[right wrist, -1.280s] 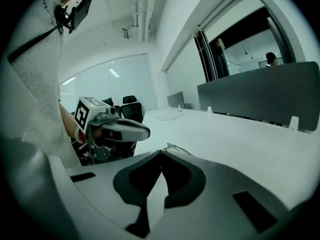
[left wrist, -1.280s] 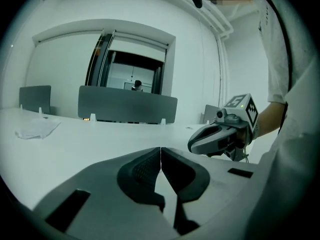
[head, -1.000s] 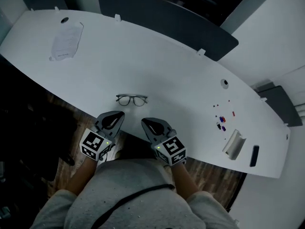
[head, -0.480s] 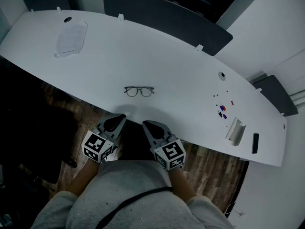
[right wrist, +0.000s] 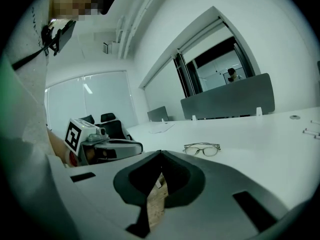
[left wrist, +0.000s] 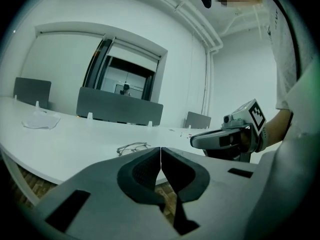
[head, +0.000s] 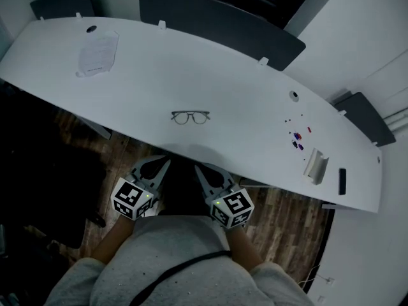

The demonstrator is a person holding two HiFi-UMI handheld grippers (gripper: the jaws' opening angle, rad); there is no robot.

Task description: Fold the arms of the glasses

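White table [head: 191,69]: glasses [head: 190,116] well ahead of closed, empty jaws.

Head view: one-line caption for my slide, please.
The left gripper and right gripper, both shut and empty, hover short of the white table; the glasses lie on it ahead.

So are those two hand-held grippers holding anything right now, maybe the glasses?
Nothing is held. The left hand-held gripper and right hand-held gripper are both shut and empty; the glasses lie untouched on the table, apart from both.
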